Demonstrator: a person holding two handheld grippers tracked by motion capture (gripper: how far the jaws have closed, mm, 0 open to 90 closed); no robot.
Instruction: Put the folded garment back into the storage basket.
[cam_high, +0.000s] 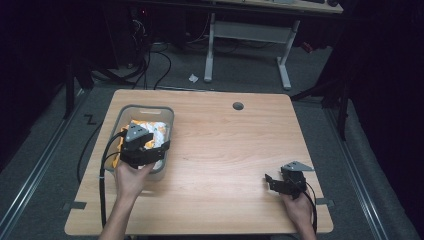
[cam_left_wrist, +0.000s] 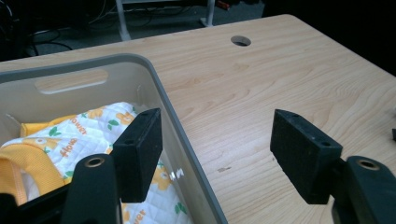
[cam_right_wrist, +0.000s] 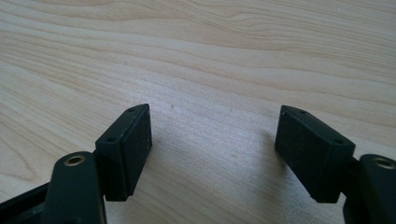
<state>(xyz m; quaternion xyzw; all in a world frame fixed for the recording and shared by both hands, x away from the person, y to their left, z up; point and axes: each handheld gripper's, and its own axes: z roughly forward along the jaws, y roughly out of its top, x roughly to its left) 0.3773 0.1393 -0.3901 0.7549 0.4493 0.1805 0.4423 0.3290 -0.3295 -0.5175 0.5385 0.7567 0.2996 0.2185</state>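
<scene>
From the high view, a grey plastic bin (cam_high: 169, 116) sits at the left of the pale wooden surface (cam_high: 225, 150), holding a white quilted cloth with orange flower print and yellow trim (cam_high: 156, 131); the left gripper (cam_high: 144, 150) hangs over the bin's near end, while the right gripper (cam_high: 280, 182) rests well apart at the surface's right near corner, so the left hand is plainly nearer. In the left gripper view, the fingers (cam_left_wrist: 140, 154) stand released, straddling the bin's right wall, the cloth (cam_left_wrist: 70, 140) lying below and to the left of them. In the right gripper view, the fingers (cam_right_wrist: 128, 149) are spread apart over bare wood, gripping nothing.
</scene>
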